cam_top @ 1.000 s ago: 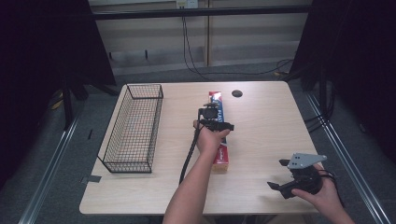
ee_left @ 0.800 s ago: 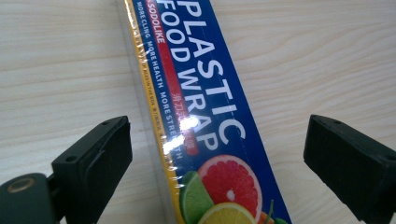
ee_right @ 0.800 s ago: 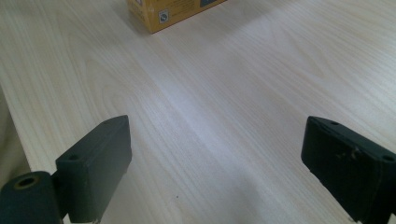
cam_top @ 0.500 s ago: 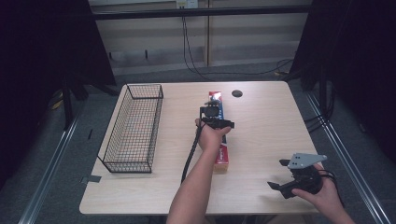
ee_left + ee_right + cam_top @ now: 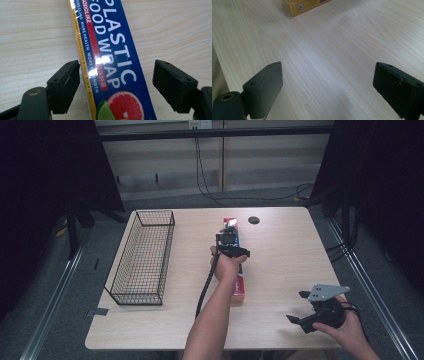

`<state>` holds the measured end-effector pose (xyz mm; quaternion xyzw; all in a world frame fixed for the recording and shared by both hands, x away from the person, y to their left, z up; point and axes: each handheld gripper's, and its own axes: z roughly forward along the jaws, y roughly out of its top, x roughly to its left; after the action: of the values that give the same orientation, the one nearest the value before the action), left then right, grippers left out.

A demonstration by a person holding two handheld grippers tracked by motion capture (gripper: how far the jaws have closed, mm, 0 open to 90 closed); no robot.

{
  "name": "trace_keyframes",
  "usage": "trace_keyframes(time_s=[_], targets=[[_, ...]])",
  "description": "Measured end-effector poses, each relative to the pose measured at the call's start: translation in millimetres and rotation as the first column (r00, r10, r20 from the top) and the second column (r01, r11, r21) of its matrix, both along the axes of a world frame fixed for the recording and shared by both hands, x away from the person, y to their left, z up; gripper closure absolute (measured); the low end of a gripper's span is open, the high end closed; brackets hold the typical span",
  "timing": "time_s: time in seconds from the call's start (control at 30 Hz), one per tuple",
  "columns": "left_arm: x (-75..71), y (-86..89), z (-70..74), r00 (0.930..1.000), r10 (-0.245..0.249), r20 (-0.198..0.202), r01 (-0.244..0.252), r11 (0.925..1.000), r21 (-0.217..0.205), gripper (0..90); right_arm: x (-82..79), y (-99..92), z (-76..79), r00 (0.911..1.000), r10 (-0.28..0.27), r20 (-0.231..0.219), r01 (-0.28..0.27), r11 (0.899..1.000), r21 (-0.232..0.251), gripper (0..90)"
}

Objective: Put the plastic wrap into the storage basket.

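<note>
Clearly the box of plastic food wrap lies flat near the middle of the surface, at about three o'clock from the wire basket. The left claw straddles it; its jaws have just been closing, one touching the yellow edge, the other apart. The box is likely light, stiff cardboard with a glossy, slippery skin, so grip across its narrow width. The right claw gapes empty at five o'clock.
</note>
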<state>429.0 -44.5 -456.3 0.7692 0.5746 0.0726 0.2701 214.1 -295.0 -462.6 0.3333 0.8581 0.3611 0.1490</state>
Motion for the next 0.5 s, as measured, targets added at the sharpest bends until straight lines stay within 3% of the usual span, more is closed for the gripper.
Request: trace_keyframes(time_s=[0.23,0.5], targets=[[1.2,-0.6,-2.1,0.9996,0.027,-0.007,-0.027,0.9991,0.034,30.9,-0.1,0.5,-0.1,1.0000,0.003,0.002,-0.003,1.000,-0.002,9.3],[2.5,-1.1,-2.4,0.9995,0.030,-0.011,-0.030,0.9990,0.032,31.9,-0.4,0.7,-0.2,1.0000,0.004,0.004,-0.004,1.000,-0.005,10.0]])
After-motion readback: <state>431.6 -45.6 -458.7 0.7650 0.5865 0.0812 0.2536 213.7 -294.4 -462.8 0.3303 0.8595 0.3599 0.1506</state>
